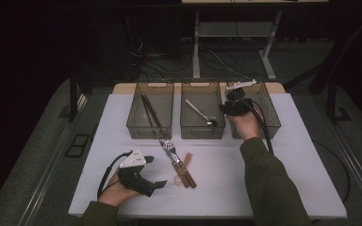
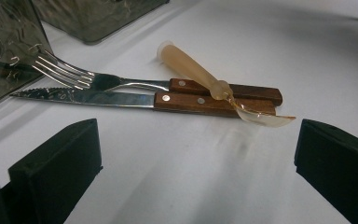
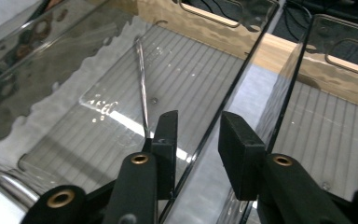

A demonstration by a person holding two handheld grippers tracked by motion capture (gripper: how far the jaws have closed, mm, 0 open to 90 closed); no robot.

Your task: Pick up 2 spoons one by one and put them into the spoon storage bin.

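Nearest is the person's right sleeve (image 1: 268,183), which reaches over the white counter (image 1: 301,165) toward three clear bins at its far edge. I take the middle bin (image 1: 202,133) as the landmark. It holds a metal spoon (image 1: 201,113). The bin left of it (image 1: 136,125) holds dark sticks, and the contents of the bin right of it (image 1: 272,120) I cannot tell.

The right tool (image 1: 233,102) hangs just right of the middle bin, over the neighbouring wall. Its jaws (image 3: 198,135) are released, partly apart, with nothing gripped. A thin metal shaft (image 3: 142,84) lies on a bin floor just ahead of it.

The left tool (image 1: 154,172) rests in front of the middle bin and to its left, jaws wide and empty (image 2: 196,163).

Directly in front of the middle bin lie a fork (image 2: 65,72), a knife (image 2: 88,96) and a plastic spoon (image 2: 200,77), touching one another.

I judge that the work is sorting cutlery, and that one drop-off is finishing. The next move needs a free tool to go to this heap and lift one piece cleanly, probably the top spoon.
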